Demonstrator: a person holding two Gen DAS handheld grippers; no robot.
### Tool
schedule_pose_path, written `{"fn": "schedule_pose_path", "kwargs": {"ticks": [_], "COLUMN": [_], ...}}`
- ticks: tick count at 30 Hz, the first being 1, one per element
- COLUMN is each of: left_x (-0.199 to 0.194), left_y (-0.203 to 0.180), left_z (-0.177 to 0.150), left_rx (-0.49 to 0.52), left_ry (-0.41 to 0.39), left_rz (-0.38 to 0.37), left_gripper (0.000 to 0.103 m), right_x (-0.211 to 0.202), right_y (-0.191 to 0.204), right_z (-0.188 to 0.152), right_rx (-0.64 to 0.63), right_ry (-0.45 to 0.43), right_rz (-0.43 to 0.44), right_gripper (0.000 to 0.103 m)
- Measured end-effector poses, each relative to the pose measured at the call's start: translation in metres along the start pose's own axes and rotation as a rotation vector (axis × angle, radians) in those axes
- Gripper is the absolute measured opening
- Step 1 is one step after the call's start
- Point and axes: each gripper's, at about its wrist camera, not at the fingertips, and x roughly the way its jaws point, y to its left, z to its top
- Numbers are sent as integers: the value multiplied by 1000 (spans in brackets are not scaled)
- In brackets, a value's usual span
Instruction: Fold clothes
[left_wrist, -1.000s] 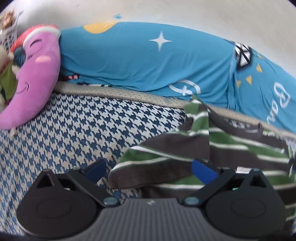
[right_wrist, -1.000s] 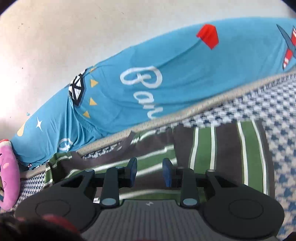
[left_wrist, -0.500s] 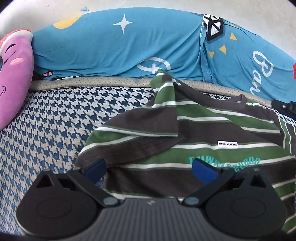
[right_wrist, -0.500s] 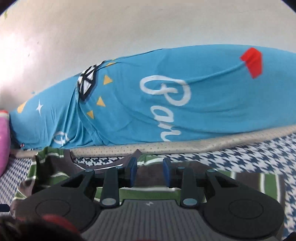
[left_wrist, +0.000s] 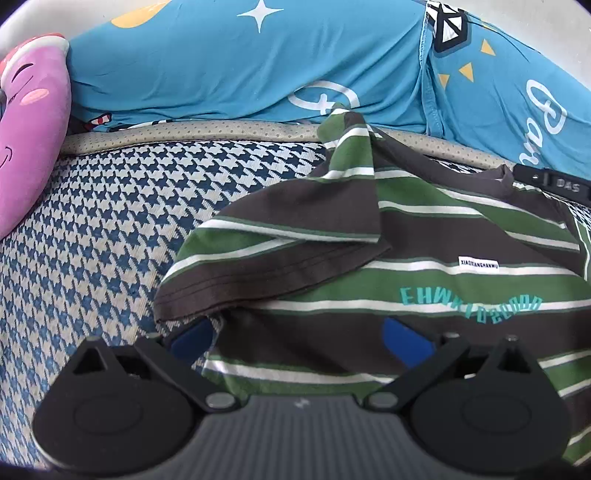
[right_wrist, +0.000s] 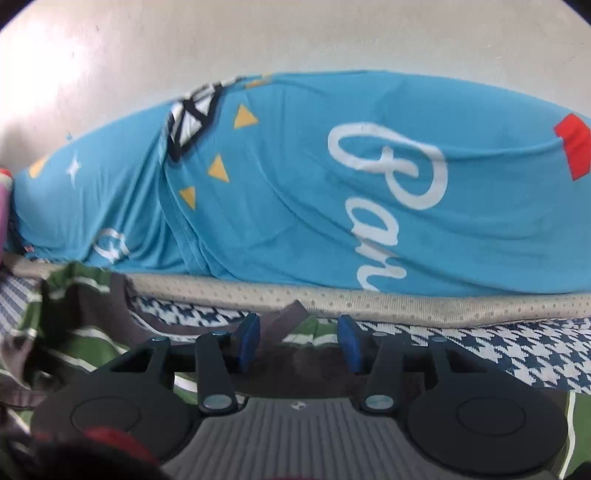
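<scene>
A green, brown and white striped T-shirt (left_wrist: 424, 236) lies front up on the houndstooth bed cover (left_wrist: 110, 221). One sleeve (left_wrist: 288, 251) is folded in over the chest. My left gripper (left_wrist: 297, 338) hovers over the shirt's lower left part, open wide, with nothing pinched. In the right wrist view the shirt (right_wrist: 92, 343) spreads under my right gripper (right_wrist: 298, 341) near the collar. Its jaws are opening, and a strip of dark cloth rises between the pads without being pressed. A black part of the right gripper (left_wrist: 554, 181) shows beside the collar.
A long roll of blue printed bedding (left_wrist: 221, 66) runs along the back against the pale wall (right_wrist: 147, 44). A pink plush toy (left_wrist: 26, 140) lies at the left end. A beige mattress edge (right_wrist: 406, 302) runs under the blue bedding.
The left view has shifted over the shirt, which now fills more of the frame. The right gripper has rolled level, moved toward the collar, and its pads stand wider apart.
</scene>
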Motion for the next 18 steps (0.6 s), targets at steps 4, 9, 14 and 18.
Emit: {"fn": "schedule_pose_path", "kwargs": {"ticks": [4, 9, 14, 18], "left_x": [0, 3, 6, 8], "left_y": [-5, -8, -9, -8], "left_z": [-2, -4, -7, -7], "left_rx": [23, 33, 34, 33], "left_ry": [-1, 2, 9, 13], "left_rz": [2, 12, 24, 42], "left_gripper": [103, 103, 103, 103], "right_x": [6, 6, -8, 2], "right_y": [8, 13, 6, 1], "right_z": [-4, -4, 5, 8], "right_rx": [-61, -86, 16, 41], "right_ry": [-6, -26, -154, -80], "right_rz": [-28, -60, -128, -80], "right_gripper": [31, 7, 6, 10]}}
